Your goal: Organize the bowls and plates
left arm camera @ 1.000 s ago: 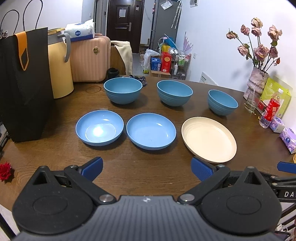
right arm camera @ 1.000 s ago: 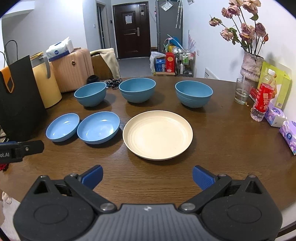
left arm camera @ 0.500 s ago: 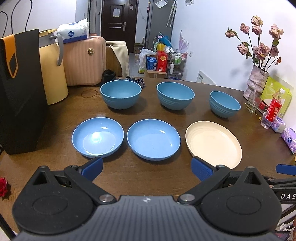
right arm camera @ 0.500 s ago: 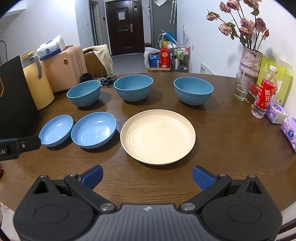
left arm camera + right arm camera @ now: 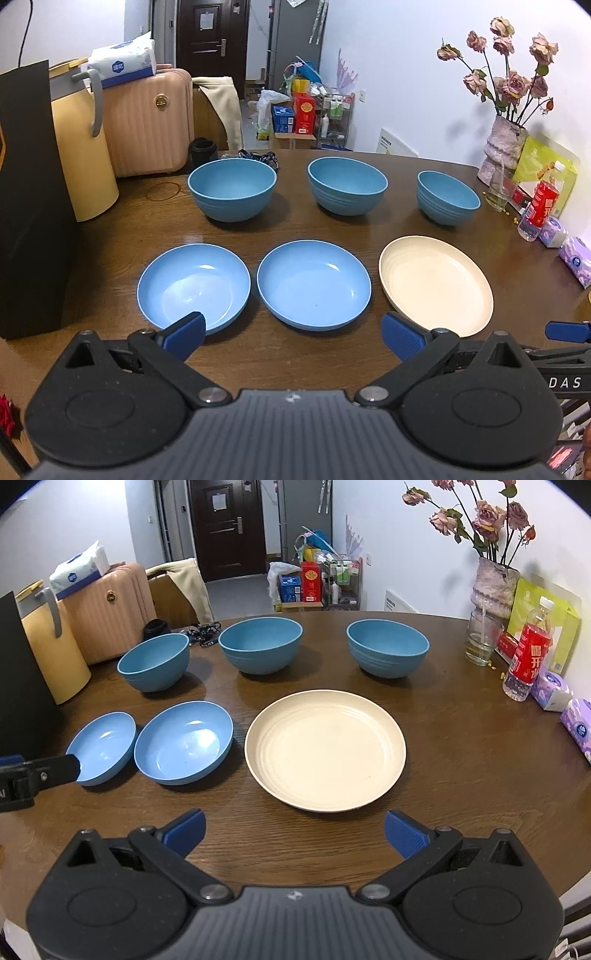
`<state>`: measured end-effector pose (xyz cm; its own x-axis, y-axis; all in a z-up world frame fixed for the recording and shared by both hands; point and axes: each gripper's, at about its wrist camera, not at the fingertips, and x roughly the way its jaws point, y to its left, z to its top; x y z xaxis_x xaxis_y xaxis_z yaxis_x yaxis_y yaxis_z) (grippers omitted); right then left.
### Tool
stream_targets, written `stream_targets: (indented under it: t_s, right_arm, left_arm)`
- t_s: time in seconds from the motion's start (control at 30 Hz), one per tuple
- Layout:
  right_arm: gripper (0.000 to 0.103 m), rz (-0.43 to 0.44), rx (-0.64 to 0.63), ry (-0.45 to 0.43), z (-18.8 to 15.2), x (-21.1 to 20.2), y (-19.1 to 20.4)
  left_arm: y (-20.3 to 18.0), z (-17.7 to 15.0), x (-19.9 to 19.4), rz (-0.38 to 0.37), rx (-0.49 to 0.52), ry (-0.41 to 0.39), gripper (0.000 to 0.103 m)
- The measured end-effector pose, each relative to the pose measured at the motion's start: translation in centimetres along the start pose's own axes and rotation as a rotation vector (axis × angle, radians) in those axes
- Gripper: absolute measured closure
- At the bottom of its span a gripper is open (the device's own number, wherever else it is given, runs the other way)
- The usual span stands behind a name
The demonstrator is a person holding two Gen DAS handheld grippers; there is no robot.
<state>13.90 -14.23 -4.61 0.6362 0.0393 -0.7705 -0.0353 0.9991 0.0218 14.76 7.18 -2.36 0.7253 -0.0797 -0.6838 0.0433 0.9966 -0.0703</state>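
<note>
Six dishes stand in two rows on the brown wooden table [image 5: 461,760]. The near row, closest to the front edge, holds a left blue plate [image 5: 194,286], a middle blue plate [image 5: 314,284] just beside it, and a cream plate [image 5: 325,755] set a little apart toward the right side. Behind them, nearer the far edge, stand three blue bowls: left bowl [image 5: 232,189], middle bowl [image 5: 347,185], right bowl [image 5: 447,196], each well apart from its neighbours. All six look empty.

The left gripper [image 5: 291,334] hangs over the front edge, jaws spread wide and holding nothing, its left fingertip [image 5: 186,330] overlapping the left blue plate's near rim. The right gripper [image 5: 293,829] is likewise wide open and empty, facing the cream plate across a bare strip of wood.

Along the right edge stand a vase of dried roses [image 5: 493,587], a glass [image 5: 482,640], a red-labelled bottle [image 5: 526,661] and tissue packs [image 5: 554,690]. At the left edge a black bag [image 5: 29,206] and a yellow jug [image 5: 83,162] close in.
</note>
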Motion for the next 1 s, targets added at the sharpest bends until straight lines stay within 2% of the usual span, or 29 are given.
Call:
stream_targets:
  t_s: [0.47, 0.7, 1.0]
  right_arm:
    - [0.0, -0.032, 0.026, 0.012, 0.6, 0.7, -0.4]
    - [0.0, -0.071, 0.044, 0.021, 2.5, 2.2, -2.6]
    - [0.0, -0.042, 0.043, 0.088, 3.3, 4.2, -5.8]
  left_arm:
    - [-0.2, 1.0, 1.2, -0.02, 0.008, 0.01, 0.0]
    - [-1.5, 1.4, 1.7, 0.02, -0.025, 0.017, 0.0]
    - [-3.7, 1.6, 3.9, 0.035, -0.07, 0.083, 0.0]
